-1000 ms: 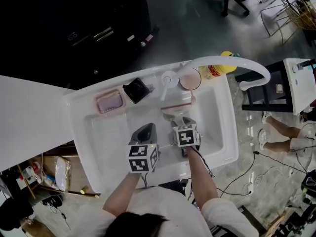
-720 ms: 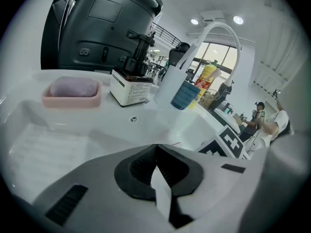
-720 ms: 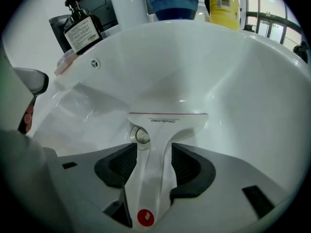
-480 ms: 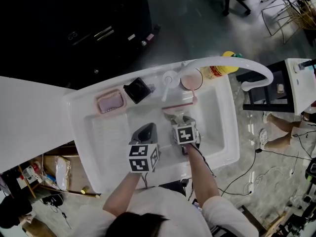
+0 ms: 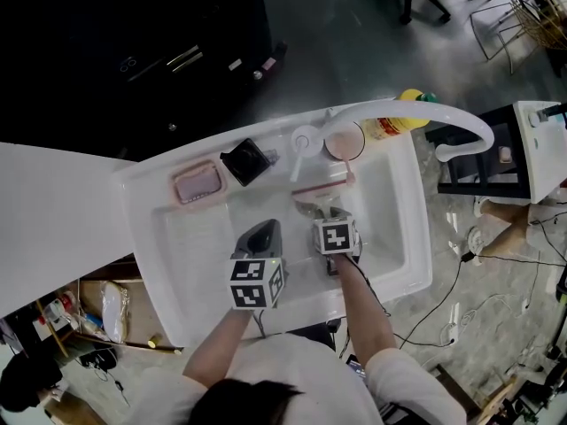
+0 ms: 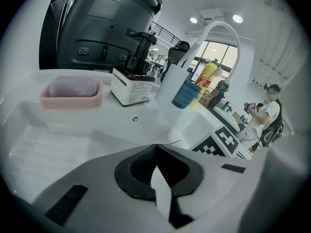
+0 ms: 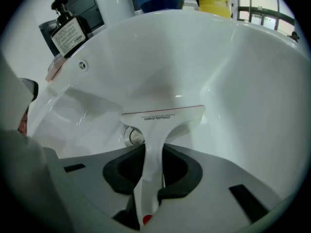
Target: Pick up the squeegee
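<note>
Right gripper [image 7: 154, 152], jaws having just been closing, is clamped on the slim handle of the white squeegee [image 7: 163, 118] inside the white sink basin [image 7: 243, 81]; the red-edged blade spreads crosswise just beyond its jaw tips, close beside the metal drain [image 7: 134, 137]. Left gripper [image 6: 156, 152], off to its left, has jaws pressed together on nothing; a pink soap dish [image 6: 73, 92] sits well ahead of it.
</note>
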Demonstrator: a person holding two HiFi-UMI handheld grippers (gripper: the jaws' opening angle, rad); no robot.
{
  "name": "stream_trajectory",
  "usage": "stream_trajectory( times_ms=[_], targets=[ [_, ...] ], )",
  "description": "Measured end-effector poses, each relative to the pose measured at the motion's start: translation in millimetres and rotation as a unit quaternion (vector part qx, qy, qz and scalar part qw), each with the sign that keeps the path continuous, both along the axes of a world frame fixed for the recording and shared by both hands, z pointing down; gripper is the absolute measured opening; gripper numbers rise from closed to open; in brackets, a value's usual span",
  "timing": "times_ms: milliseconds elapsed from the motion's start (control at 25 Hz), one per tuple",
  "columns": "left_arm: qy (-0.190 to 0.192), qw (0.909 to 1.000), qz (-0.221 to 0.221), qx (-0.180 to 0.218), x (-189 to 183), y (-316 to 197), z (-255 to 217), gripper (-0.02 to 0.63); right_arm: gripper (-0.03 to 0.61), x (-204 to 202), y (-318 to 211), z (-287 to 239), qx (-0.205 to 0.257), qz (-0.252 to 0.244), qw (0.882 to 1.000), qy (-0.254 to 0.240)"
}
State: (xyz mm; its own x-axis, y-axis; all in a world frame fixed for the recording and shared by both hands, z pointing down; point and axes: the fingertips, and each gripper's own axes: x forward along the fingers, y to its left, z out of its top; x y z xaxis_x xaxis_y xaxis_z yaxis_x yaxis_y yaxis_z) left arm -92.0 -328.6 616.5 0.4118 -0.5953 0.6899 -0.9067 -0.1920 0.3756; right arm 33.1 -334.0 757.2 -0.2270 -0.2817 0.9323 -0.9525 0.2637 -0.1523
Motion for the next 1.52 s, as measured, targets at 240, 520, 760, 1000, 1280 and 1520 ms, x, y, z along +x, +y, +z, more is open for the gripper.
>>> stream_trajectory(
  times_ms=[240, 520, 760, 1000, 1280, 1520],
  targets=[
    [0.000, 1.0000, 0.005, 0.004, 0, -1, -2, 0.025, 0.080, 0, 0, -1, -0.002, 0.005, 1.000, -0.007],
    [-0.001, 1.0000, -0.001, 0.004, -2, 0, -3, 0.025, 0.077, 2, -6, -2, 0.021, -0.021, 1.000, 0.009],
    [0.002, 1.0000, 0.000, 0.007, 1, 1, -6, 0.025, 0.077, 2, 0, -12, 0.022, -0.014, 1.000, -0.005],
    [0.005, 0.9999, 0.001, 0.011, 10, 4, -11, 0.025, 0.075, 2, -1, -28, 0.031, -0.012, 0.999, -0.025],
    [0.007, 0.9997, 0.001, 0.021, 18, 8, -22, 0.025, 0.076, 2, 2, -52, 0.050, -0.013, 0.998, -0.039],
    [0.012, 0.9994, -0.008, 0.032, 26, 14, -37, 0.025, 0.076, 8, 7, -85, 0.078, -0.019, 0.996, -0.039]
  ],
)
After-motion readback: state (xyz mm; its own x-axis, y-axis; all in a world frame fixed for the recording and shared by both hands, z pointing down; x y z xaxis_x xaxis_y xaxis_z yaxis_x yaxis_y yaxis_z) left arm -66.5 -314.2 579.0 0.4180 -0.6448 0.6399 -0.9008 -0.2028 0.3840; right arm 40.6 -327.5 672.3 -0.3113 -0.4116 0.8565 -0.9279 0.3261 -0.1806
